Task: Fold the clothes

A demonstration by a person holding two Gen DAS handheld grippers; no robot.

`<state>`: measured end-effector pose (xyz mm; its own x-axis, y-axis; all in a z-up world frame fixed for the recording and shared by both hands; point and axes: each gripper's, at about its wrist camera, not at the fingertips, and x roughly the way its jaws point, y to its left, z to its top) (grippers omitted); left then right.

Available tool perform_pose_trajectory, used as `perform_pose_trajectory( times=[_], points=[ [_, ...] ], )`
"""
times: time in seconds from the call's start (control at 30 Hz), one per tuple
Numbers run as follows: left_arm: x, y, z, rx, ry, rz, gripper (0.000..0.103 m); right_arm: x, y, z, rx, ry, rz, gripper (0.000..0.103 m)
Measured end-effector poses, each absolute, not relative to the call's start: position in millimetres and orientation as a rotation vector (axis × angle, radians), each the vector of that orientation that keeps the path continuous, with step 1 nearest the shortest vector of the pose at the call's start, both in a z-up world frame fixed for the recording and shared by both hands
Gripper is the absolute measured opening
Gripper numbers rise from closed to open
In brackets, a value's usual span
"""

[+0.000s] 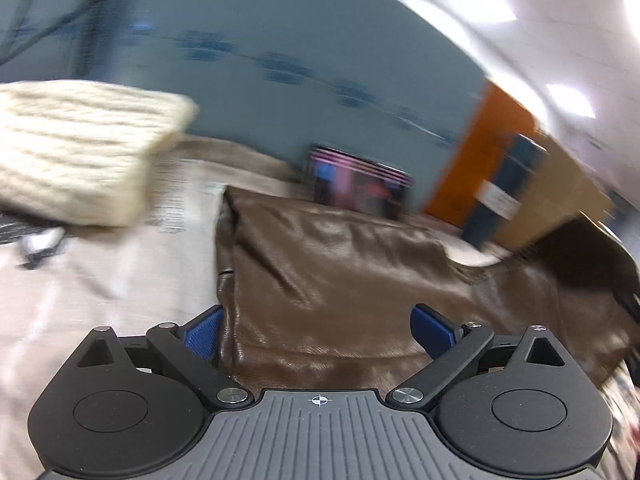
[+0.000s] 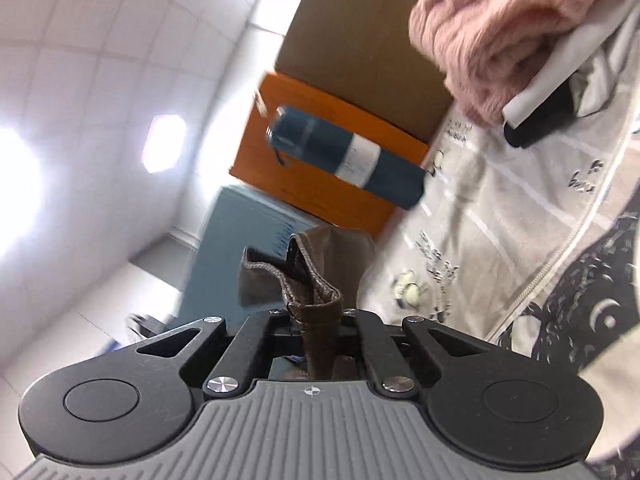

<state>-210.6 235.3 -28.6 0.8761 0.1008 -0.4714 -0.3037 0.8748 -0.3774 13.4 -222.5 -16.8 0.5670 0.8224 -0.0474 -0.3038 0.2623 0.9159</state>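
Here the brown garment (image 1: 328,280) is lying spread on a pale printed sheet (image 1: 100,288), its straight left edge running away from the left gripper (image 1: 318,330) toward the blue wall. The left jaws are standing wide apart with the near hem of the garment between the blue pads (image 1: 204,336), but the pads are not pressing on it, so this side is released. The right gripper (image 2: 320,344) is clenching a bunched edge of the same garment (image 2: 316,304), the fold sticking up out of the closed jaws. In the left view the far right part of the garment is rising in a dark lifted flap, which is probably the end the right hand is holding. So the cloth's long axis is running across from the left jaws toward the raised right end. The left hand is nearer the flat hem and looks placed to pinch it. A cream knit (image 1: 80,152) and a pink knit (image 2: 500,32) are sitting aside on the sheet.
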Motion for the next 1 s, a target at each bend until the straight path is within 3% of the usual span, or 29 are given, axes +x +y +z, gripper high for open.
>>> perform_pose_trajectory(
  times=[0.23,0.57,0.7,0.8,0.9,1.0],
  points=[
    [-201,206,-29,-0.290,0.514,0.213,0.099,-7,-220,31,0.822,0.532,0.723,0.005],
    [-205,209,-29,-0.263,0.508,0.351,0.099,-65,-90,93,0.430,0.398,0.962,0.006],
    [-224,215,-17,-0.332,0.342,0.372,0.099,-95,-50,89,0.257,0.335,0.948,0.006],
    [-241,235,-15,-0.550,0.239,0.254,0.099,-122,-35,72,0.103,0.317,0.961,0.007],
    [-245,252,-21,-0.742,0.219,0.097,0.099,-150,-32,52,-0.087,0.310,1.005,0.011],
    [-241,249,-24,-0.756,0.245,0.052,0.099,-174,-34,35,-0.283,0.277,1.030,0.015]
  ],
)
